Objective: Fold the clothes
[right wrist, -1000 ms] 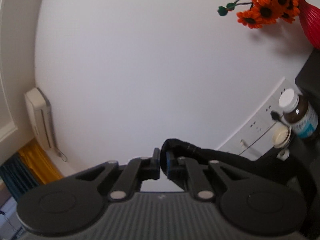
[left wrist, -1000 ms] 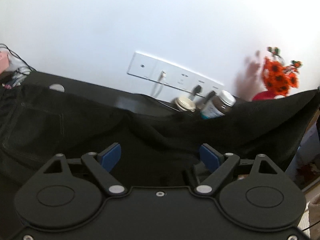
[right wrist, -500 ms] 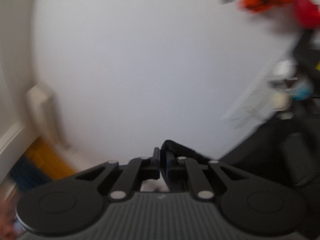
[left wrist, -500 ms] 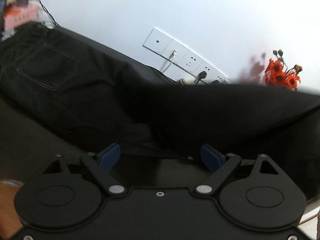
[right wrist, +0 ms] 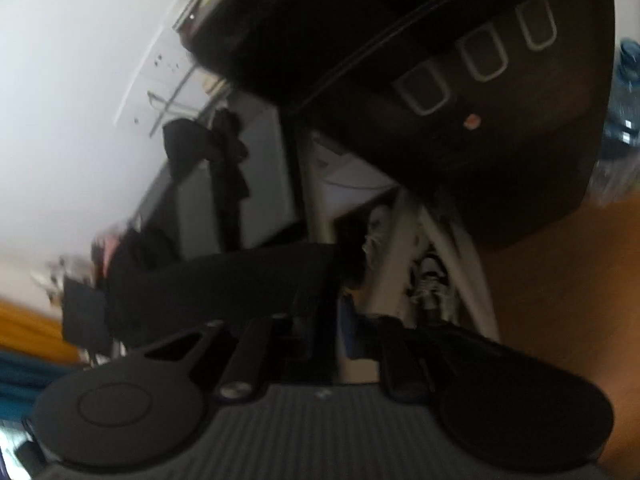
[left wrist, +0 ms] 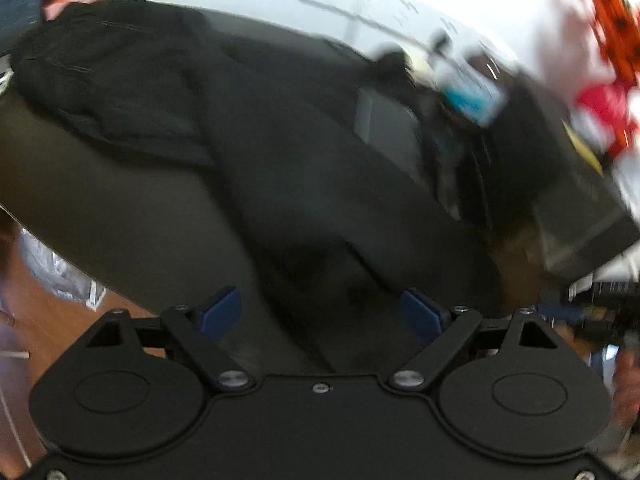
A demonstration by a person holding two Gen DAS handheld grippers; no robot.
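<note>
Clearly my left tool [left wrist: 320, 312] is spread over the black trousers [left wrist: 132, 80] on the tabletop [left wrist: 120, 232]; my right tool [right wrist: 324, 336] is blurred, grip unclear, so cloth could snag the bottle [left wrist: 472, 96] at the far edge.

Dark worktop [left wrist: 120, 208], wood floor [left wrist: 52, 320] below its front edge. At far right corner: orange flowers [left wrist: 612, 12] in red vase [left wrist: 600, 108], blurred; blue-labelled bottle [left wrist: 472, 100] nr back edge. White wall w/ socket strip [right wrist: 160, 80]. Blue water bottle [right wrist: 624, 96], blurred.
</note>
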